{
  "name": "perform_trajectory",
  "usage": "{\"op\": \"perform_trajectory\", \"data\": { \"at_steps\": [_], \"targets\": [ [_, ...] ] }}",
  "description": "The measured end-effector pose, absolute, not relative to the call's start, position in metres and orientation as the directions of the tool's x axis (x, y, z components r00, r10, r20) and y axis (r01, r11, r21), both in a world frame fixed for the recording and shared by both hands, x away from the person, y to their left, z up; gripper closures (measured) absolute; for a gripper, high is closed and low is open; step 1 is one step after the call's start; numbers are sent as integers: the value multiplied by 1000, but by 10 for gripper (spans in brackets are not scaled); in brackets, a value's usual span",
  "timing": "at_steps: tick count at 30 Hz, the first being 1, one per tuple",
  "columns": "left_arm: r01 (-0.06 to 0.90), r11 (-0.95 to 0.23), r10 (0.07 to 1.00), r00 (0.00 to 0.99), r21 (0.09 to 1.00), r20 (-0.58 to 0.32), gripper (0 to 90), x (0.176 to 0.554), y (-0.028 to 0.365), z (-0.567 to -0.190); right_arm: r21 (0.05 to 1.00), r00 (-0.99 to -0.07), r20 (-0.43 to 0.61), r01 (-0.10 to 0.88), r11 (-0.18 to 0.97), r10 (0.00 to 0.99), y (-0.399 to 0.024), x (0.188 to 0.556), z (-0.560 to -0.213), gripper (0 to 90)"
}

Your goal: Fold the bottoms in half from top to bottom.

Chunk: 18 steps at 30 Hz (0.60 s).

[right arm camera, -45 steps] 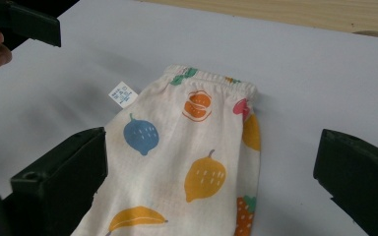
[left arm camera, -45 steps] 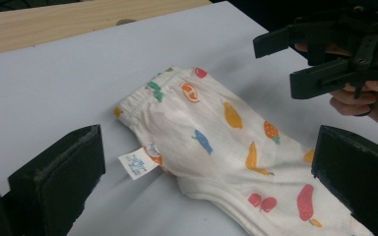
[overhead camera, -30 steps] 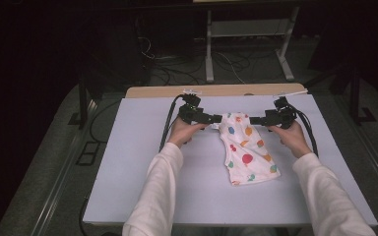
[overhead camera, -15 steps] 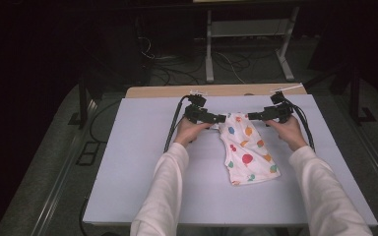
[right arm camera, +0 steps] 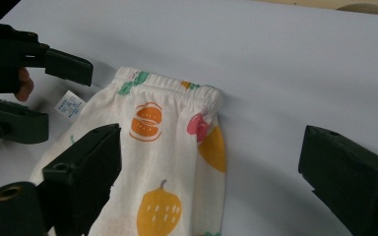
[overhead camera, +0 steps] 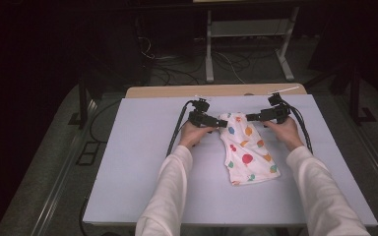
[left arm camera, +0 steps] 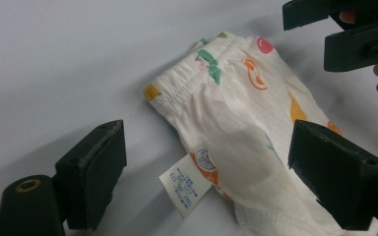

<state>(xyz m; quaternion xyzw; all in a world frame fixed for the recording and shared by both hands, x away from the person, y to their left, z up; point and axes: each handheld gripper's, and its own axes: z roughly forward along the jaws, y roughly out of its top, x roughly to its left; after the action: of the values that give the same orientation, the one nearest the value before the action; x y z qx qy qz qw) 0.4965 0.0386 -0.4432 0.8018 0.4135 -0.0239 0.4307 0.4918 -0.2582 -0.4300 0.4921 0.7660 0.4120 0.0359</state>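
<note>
The fruit-print baby pants point(overhead camera: 246, 153) lie folded on the pale bench point(overhead camera: 128, 162) at frame centre. Left tool point(overhead camera: 221, 124) and right tool point(overhead camera: 250, 118) flank the waistband — jaws spread, just closing a little, pinching nothing.

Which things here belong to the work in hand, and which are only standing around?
In the work:
- printed baby trousers
- left gripper, open
- right gripper, open
- care label

Only around:
- white table
- metal stand
- floor cables
</note>
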Motion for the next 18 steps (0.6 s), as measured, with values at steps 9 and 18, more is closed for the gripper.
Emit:
{"op": "perform_trajectory", "data": {
  "at_steps": [9,18],
  "targets": [
    [681,-269,632,658,681,-409,393,498,32,-453,666,-528,379,726,173,760,-256,492,-435,247],
    [691,-254,649,641,677,-410,589,500,31,-456,647,-511,357,739,187,782,-252,495,-442,381]
  ]
}}
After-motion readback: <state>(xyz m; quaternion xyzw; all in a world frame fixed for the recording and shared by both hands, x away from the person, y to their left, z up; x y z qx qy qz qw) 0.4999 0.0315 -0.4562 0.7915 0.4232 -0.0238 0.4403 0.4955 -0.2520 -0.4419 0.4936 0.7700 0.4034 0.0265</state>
